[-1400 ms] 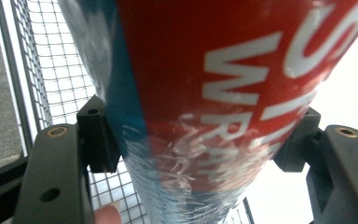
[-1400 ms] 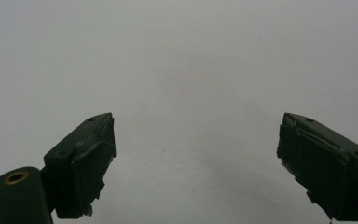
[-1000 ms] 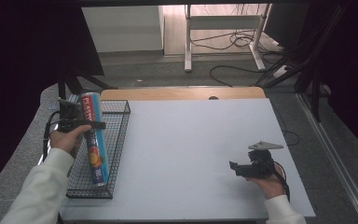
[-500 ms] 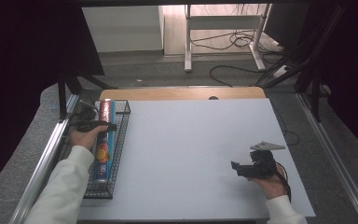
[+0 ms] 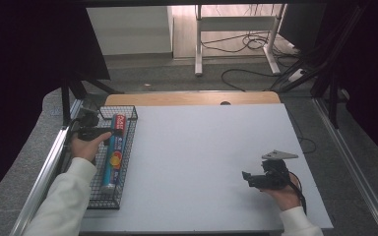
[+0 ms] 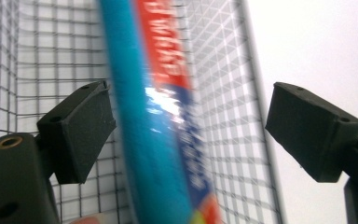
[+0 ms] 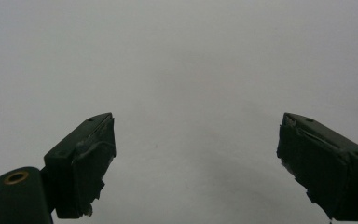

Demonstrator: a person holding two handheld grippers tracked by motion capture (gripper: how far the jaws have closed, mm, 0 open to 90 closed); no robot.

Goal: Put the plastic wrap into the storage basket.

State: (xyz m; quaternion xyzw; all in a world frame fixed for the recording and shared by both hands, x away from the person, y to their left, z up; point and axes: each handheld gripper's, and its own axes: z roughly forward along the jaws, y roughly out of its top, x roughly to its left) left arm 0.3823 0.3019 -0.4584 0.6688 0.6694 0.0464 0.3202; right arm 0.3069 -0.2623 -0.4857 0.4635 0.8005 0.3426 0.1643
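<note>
Currently both the left gripper [image 6: 186, 135] and right gripper [image 7: 196, 163] gape, toothpaste box [image 6: 163, 121] between the left's jaws.

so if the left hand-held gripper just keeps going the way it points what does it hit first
Most likely the toothpaste box. It lies in the wire basket, between the open jaws of the left hand-held gripper and just ahead of them. Depth is unclear, but the basket mesh sits behind the box.

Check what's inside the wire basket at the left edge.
The wire basket holds one long toothpaste box, blue and red, lying lengthwise. The left gripper hangs open over it, jaws either side in its own view. The sleeve covers the basket's near left part; contents there can't be seen.
</note>
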